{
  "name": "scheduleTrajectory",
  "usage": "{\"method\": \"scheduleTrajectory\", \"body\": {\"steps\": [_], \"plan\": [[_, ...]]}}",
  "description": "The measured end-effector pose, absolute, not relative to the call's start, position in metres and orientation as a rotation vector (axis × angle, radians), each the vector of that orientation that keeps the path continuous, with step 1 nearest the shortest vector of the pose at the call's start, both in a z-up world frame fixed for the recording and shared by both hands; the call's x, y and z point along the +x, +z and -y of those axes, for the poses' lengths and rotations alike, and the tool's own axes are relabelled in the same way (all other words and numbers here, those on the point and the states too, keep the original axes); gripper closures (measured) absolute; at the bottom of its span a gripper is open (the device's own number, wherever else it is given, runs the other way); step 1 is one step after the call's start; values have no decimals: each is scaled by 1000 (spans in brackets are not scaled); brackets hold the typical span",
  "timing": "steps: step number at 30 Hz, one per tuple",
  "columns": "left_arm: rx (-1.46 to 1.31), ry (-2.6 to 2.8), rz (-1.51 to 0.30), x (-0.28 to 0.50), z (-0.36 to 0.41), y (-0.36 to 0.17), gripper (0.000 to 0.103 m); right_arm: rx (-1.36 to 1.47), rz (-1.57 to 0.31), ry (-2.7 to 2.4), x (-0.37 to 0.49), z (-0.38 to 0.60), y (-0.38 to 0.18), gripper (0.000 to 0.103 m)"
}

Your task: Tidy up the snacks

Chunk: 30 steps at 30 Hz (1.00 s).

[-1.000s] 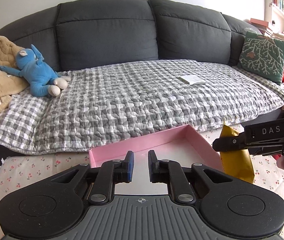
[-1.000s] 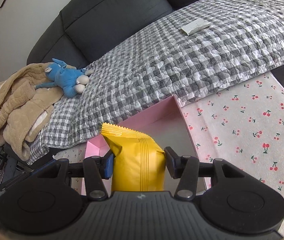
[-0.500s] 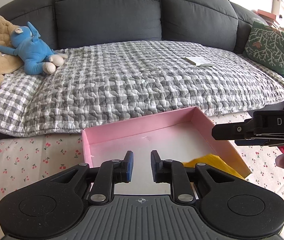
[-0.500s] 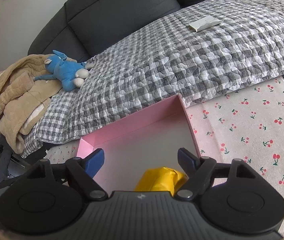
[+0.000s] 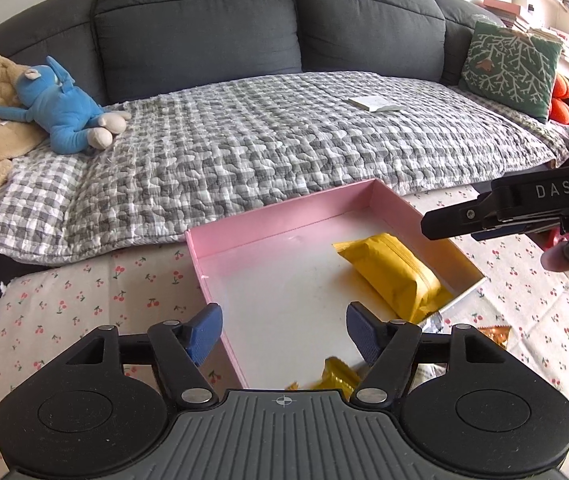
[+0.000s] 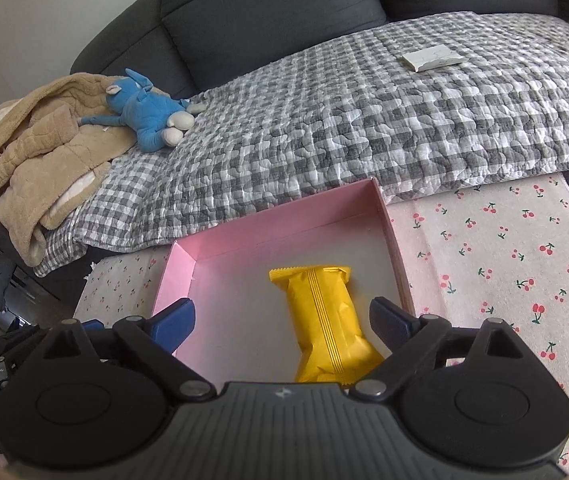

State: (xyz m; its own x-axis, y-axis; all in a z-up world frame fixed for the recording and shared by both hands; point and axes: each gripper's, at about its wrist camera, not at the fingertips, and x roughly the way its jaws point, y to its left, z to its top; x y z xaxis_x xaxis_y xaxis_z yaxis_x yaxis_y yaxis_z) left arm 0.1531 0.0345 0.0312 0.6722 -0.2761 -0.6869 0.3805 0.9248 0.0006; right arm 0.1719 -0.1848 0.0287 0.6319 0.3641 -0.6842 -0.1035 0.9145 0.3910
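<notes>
Your right gripper [image 6: 280, 320] has just opened wide, empty: the yellow snack packet [image 6: 324, 316] lies released in the pink box [image 6: 224, 240]; your left gripper [image 5: 282, 330], opening too, holds nothing.

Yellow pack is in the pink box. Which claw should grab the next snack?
Left claw: open and empty, with a gold wrapped snack just below it, while the right claw hangs over the yellow pack.

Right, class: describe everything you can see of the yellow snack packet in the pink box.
The yellow snack packet is a sealed pillow pack of what looks like matte foil, with crimped, zigzag ends and a ribbed seam along its back. It lies flat on the pale floor of the pink box, near the right wall. The right gripper is open, its fingers on either side of the packet and not touching it.
</notes>
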Motion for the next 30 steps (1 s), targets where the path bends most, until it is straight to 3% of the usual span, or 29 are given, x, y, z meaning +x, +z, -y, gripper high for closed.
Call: {"method": "scheduleTrajectory", "body": {"steps": [4, 22, 24, 25, 26, 30], "plan": [[177, -432, -746, 131, -48, 24, 27, 280, -870, 292, 164, 177, 29, 9], [344, -565, -750, 111, -58, -21, 29, 218, -944, 320, 157, 159, 23, 7], [323, -558, -745, 112, -59, -22, 38, 229, -951, 312, 158, 161, 22, 7], [306, -559, -745, 112, -59, -21, 55, 233, -953, 310, 158, 162, 21, 7], [305, -534, -743, 113, -58, -19, 66, 238, -954, 306, 158, 163, 21, 7], [310, -491, -717, 111, -58, -5, 71, 253, -949, 296, 156, 166, 23, 7]]}}
